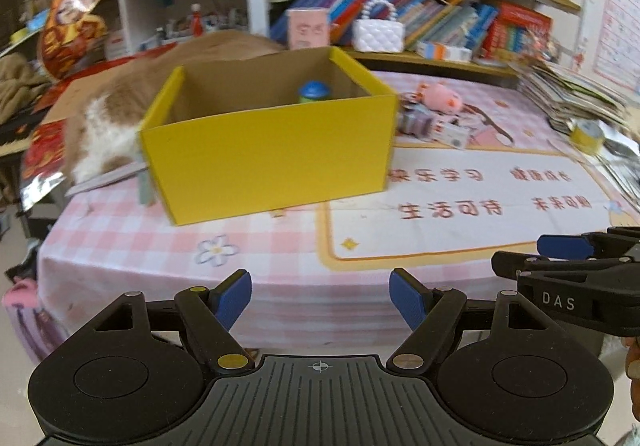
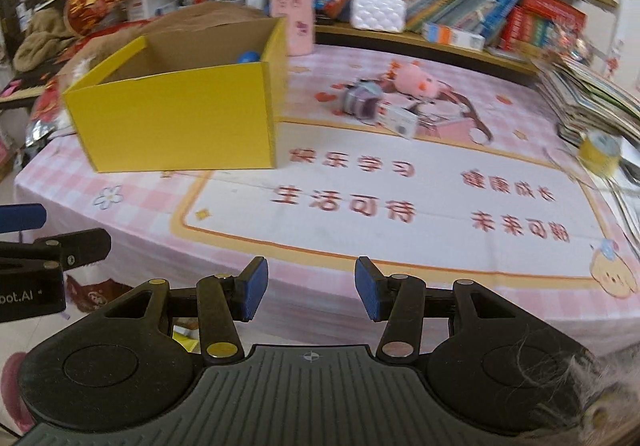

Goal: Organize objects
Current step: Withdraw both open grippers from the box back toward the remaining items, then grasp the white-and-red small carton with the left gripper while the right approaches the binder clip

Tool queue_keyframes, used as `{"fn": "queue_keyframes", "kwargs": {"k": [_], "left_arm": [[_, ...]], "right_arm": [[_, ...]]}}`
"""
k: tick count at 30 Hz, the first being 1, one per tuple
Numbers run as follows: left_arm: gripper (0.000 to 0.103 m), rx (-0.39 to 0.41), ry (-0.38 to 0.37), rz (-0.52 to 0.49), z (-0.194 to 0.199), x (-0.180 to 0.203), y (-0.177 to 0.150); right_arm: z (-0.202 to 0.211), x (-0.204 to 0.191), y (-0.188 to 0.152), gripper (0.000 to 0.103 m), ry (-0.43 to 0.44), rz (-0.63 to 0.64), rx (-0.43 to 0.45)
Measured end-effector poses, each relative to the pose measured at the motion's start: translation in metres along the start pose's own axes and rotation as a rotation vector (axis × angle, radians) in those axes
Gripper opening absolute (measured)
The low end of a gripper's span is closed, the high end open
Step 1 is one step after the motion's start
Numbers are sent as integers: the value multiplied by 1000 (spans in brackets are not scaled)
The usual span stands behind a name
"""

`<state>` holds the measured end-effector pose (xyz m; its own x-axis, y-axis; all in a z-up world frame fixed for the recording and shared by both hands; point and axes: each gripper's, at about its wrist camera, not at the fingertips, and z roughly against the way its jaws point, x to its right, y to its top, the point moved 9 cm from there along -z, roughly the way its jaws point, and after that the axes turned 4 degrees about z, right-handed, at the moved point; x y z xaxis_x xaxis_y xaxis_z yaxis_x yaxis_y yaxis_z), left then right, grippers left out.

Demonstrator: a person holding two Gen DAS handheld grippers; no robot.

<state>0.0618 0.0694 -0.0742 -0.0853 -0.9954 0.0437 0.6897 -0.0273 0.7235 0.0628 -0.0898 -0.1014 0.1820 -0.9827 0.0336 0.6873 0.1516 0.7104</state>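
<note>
The near part of the counter, over the printed mat, lies bare, giving both tools open room to come in from the front edge. To the left the yellow box stands tall, open at the top. Behind the mat a pink plush toy, a purple tape roll and a small white box crowd together. A stack of books and a yellow tape roll block the right edge.
</note>
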Motion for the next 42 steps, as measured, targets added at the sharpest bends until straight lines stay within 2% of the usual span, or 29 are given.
{"fn": "queue_keyframes", "kwargs": {"k": [7, 16, 21, 26, 35, 42], "left_arm": [[79, -29, -71, -72, -21, 43, 10], [79, -48, -138, -140, -59, 105, 40], [79, -54, -156, -120, -79, 124, 56], [79, -51, -139, -91, -103, 140, 74], [79, 14, -51, -37, -127, 154, 118], [79, 19, 9, -4, -151, 160, 133]], "right_arm": [[-5, 42, -8, 46, -62, -63, -28], [-25, 112, 2, 46, -130, -130, -52], [-43, 144, 15, 46, -142, -144, -64], [-60, 162, 41, 46, -113, -102, -39], [-89, 194, 102, 46, -48, -41, 35], [-109, 206, 130, 47, -7, -6, 54]]}}
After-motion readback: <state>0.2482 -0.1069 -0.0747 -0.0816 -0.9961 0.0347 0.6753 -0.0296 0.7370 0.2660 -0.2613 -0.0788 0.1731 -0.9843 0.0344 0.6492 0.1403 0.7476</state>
